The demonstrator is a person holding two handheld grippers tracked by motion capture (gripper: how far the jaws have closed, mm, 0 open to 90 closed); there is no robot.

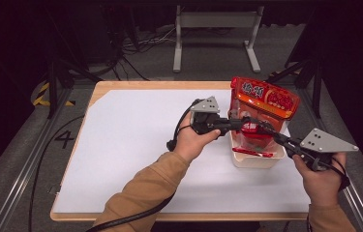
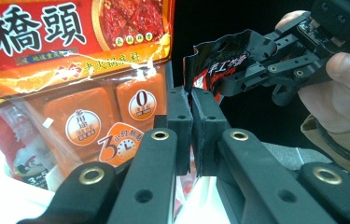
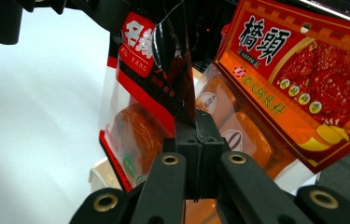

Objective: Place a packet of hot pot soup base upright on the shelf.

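Orange packet (image 3: 298,88) reads "橋頭"; dark packet (image 3: 149,65) "YANG".

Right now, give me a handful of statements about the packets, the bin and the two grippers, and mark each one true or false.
1. The white bin stands on the floor. False: it stands on the table.
2. The right gripper is shut on the dark packet. True.
3. The orange packet lies flat on the table. False: it stands up in the bin.
4. The left gripper holds the orange packet. False: its jaws are shut beside that packet.
5. Both grippers reach over the bin. True.
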